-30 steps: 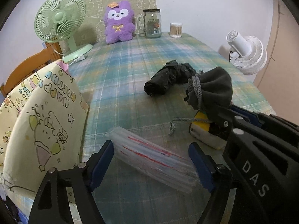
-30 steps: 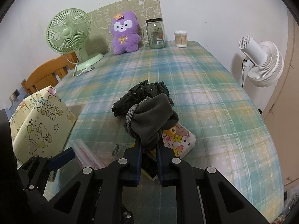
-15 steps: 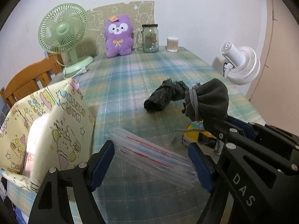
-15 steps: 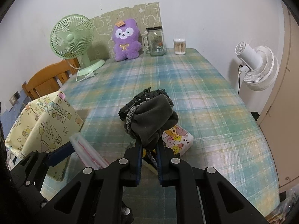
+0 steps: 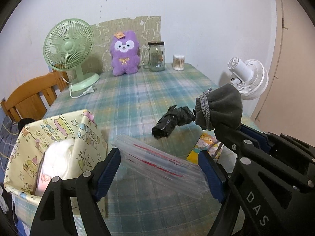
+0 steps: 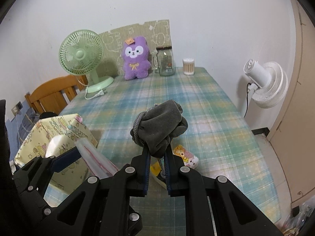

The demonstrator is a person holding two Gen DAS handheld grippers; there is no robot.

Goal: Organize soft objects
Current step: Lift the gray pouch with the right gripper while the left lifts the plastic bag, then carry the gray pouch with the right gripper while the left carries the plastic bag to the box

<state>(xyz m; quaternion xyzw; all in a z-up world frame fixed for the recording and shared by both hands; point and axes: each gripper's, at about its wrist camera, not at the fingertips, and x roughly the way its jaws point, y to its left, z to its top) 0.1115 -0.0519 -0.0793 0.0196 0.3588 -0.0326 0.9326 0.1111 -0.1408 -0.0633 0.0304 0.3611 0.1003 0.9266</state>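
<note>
My right gripper (image 6: 157, 155) is shut on a grey drawstring pouch (image 6: 160, 125) and holds it above the plaid table (image 6: 206, 108); the pouch also shows in the left wrist view (image 5: 221, 108). My left gripper (image 5: 160, 169) is open, its blue pads on either side of a stack of clear zip bags (image 5: 161, 163) lying on the table. A yellow cartoon-print bag (image 5: 49, 149) stands open at the left with a white soft item (image 5: 57, 157) inside. A black crumpled bundle (image 5: 172, 121) lies mid-table. A purple plush (image 5: 124, 53) sits at the back.
A green fan (image 5: 69, 45), a glass jar (image 5: 156, 56) and a cotton-swab tub (image 5: 178, 62) stand at the far end. A colourful tissue pack (image 6: 185, 155) lies below the pouch. A white fan (image 6: 265, 84) is off the right edge. A wooden chair (image 5: 29, 96) is at left.
Both grippers have risen and pulled back. The grey pouch is higher above the table, clear of the tissue pack. The yellow bag's open top and its white contents now show.
</note>
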